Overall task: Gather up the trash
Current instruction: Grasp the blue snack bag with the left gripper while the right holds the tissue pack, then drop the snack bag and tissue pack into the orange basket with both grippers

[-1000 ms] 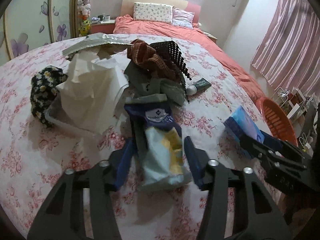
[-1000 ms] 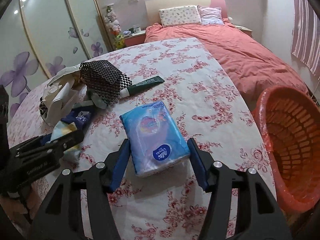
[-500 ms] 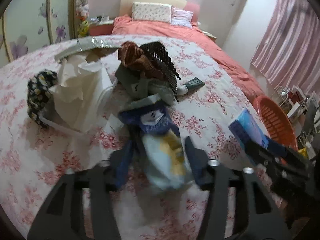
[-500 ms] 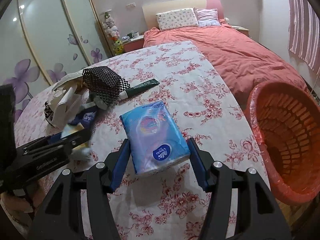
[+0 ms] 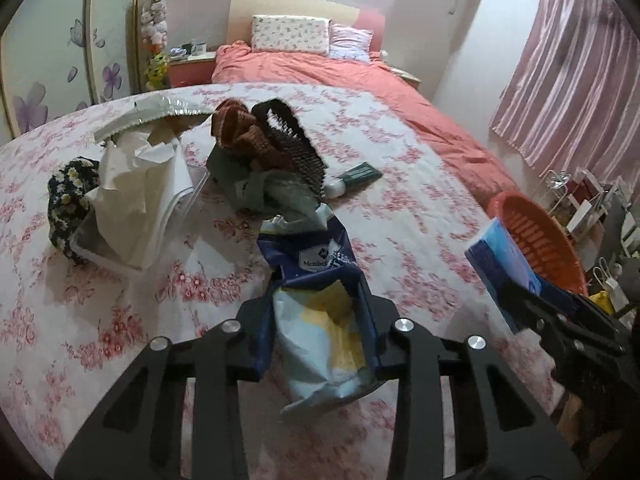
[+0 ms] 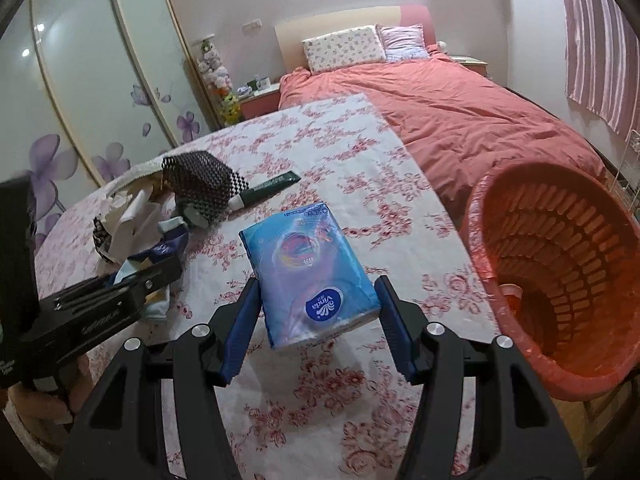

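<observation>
My left gripper (image 5: 318,332) is shut on a crumpled blue, white and yellow snack bag (image 5: 320,304) and holds it above the floral tablecloth (image 5: 80,320). My right gripper (image 6: 318,320) is shut on a blue tissue pack (image 6: 308,268), also lifted off the table. The tissue pack shows at the right of the left wrist view (image 5: 504,264). An orange-red plastic basket (image 6: 560,264) stands just right of the table, and shows in the left wrist view (image 5: 536,236) too.
A pile lies on the table: white paper bag (image 5: 140,192), foil tray (image 5: 148,116), brown knit cloth (image 5: 244,136), black mesh item (image 5: 296,148), floral pouch (image 5: 68,196), green tube (image 5: 356,178). A red bed (image 6: 440,108) lies beyond.
Both grippers have lifted their loads off the table and shifted right. The basket is now nearer in the right wrist view.
</observation>
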`<state>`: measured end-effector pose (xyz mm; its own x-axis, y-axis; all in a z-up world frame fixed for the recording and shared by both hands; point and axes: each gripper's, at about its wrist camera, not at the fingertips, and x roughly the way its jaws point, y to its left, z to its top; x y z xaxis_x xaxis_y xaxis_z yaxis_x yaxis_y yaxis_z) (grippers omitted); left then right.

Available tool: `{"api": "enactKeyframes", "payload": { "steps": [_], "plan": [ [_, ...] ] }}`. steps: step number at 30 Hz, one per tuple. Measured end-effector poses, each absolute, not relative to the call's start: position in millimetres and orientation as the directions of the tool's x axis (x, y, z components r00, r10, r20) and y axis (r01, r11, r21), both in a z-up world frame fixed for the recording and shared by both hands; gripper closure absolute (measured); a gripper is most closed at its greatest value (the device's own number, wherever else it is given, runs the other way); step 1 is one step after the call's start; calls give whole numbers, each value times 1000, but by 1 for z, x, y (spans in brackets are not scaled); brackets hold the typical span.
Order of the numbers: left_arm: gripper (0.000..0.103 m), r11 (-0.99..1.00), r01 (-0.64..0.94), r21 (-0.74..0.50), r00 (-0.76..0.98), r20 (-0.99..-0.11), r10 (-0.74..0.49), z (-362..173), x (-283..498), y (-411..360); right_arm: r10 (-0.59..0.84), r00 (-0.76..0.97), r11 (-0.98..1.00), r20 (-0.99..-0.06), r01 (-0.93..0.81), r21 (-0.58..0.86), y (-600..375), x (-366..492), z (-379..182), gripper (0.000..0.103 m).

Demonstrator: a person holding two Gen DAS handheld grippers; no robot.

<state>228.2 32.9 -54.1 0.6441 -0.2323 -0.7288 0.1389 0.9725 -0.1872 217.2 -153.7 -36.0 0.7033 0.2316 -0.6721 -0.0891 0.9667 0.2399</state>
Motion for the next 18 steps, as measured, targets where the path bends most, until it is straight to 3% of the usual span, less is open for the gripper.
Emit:
{"api": "enactKeyframes", "payload": {
  "steps": [10,18],
  "plan": [
    [68,944,235,-230,677,-658,-329,-11,201,11,172,796,969,-581,-30,246,-180,189,-7,45],
    [68,901,359,-244,672,-602,-430,18,192,-39,-9,876,974,-483,116,193,-212,161,17,45]
  ]
}}
